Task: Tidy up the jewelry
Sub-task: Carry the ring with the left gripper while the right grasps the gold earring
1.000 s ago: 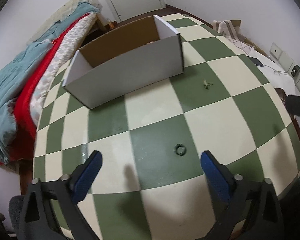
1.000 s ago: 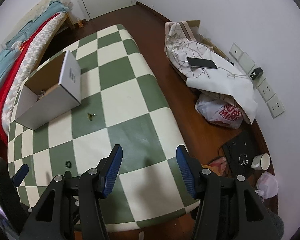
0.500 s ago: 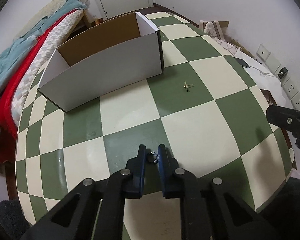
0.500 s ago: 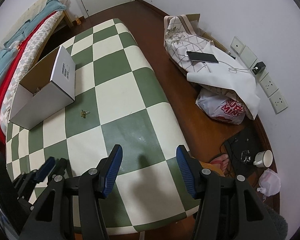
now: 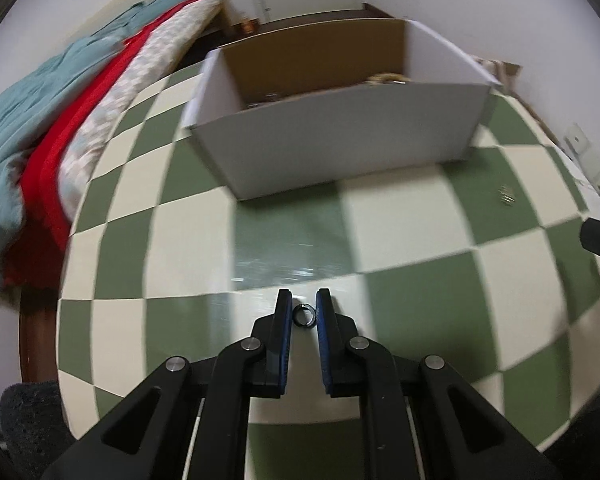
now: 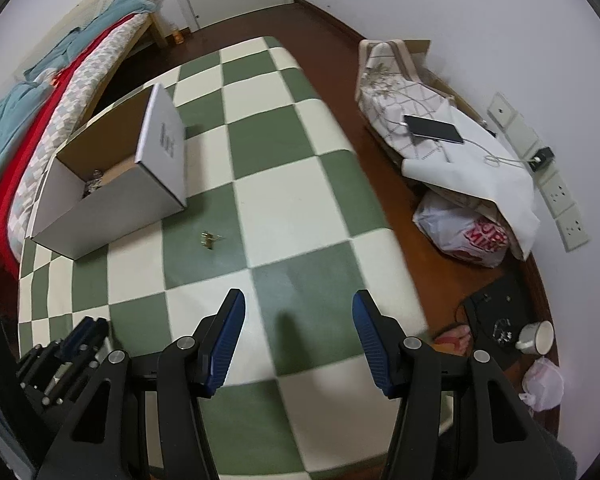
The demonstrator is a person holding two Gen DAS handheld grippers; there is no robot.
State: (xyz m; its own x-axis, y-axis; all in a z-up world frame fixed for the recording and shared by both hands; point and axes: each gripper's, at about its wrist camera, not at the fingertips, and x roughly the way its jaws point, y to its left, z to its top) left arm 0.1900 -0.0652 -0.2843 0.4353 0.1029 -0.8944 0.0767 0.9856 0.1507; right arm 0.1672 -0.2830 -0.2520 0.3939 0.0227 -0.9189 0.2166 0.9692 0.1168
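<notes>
A: How many things sit on the checkered table (image 6: 284, 208)?

B: One open box (image 6: 112, 204), one dark ring (image 5: 303, 315), one small gold piece (image 6: 209, 239), perhaps an earring.

A: And grippers?

B: Two: the left gripper (image 5: 303, 312) and the right gripper (image 6: 298, 320).

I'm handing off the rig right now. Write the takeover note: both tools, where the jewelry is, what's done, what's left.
Left tool: shut on the small dark ring, carried over the checkered table just short of the white box.
Right tool: open, nothing between its fingers, over the table's near edge.
Box: some jewelry already lies inside.
Gold piece: loose on a green square, right of the box's front corner.
Done: ring picked up.
Left: drop the ring in the box, then collect the gold piece.
</notes>
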